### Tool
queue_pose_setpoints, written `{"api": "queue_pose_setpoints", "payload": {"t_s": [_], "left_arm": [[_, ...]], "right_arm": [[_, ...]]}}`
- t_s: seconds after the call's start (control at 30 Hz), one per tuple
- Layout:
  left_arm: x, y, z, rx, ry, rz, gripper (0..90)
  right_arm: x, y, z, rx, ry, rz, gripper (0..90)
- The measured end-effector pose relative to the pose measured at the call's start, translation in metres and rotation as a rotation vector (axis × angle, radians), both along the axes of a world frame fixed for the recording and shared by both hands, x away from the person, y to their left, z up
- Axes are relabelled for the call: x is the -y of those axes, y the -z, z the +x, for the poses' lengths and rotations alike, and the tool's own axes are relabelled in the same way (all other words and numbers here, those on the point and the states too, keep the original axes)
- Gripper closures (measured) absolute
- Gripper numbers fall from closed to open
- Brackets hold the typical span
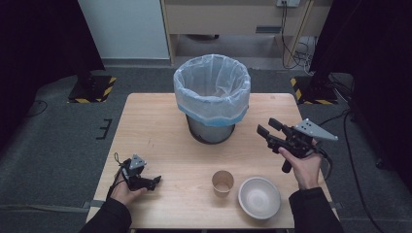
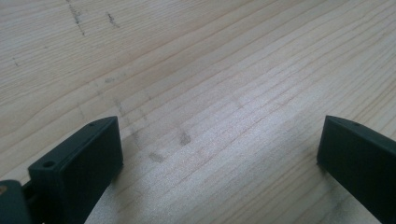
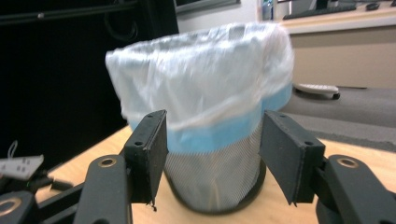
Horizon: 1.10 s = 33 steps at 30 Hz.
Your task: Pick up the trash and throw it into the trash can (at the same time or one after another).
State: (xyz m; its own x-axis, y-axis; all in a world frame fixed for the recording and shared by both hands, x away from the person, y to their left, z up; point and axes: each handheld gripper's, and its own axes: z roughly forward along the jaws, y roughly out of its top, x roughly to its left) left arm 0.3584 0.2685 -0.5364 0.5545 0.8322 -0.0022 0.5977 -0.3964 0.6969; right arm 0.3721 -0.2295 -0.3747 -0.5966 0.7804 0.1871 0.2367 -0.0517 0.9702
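A mesh waste bin [image 1: 212, 97] lined with a white and blue plastic bag stands at the back middle of the wooden table [image 1: 155, 126]. A brown paper cup [image 1: 222, 183] stands upright near the front edge, with a white bowl [image 1: 259, 196] just to its right. My left gripper [image 1: 154, 182] rests low over the table at the front left, open, with bare wood [image 2: 210, 116] between its jaws. My right gripper [image 1: 267, 127] is held above the table's right side, open and empty, aimed at the bin [image 3: 210, 126].
Dark floor surrounds the table. Stand bases with yellow-black tape [image 1: 92, 87] sit at the back left and back right [image 1: 316, 90]. Cables [image 1: 296, 48] lie on the floor by a wooden cabinet behind the bin.
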Motion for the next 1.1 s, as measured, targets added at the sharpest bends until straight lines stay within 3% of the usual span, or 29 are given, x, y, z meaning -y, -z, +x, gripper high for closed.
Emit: {"api": "queue_pose_setpoints", "payload": {"t_s": [0.4, 0.63, 1.1], "left_arm": [[0.000, 0.000, 0.000, 0.000, 0.000, 0.000, 0.0], [0.000, 0.000, 0.000, 0.000, 0.000, 0.000, 0.0], [0.000, 0.000, 0.000, 0.000, 0.000, 0.000, 0.0]], "right_arm": [[-0.007, 0.033, -0.015, -0.079, -0.035, -0.070, 46.6], [-0.030, 0.057, -0.022, -0.180, -0.154, -0.119, 53.5], [-0.060, 0.083, -0.026, -0.308, -0.275, -0.193, 57.1]]}}
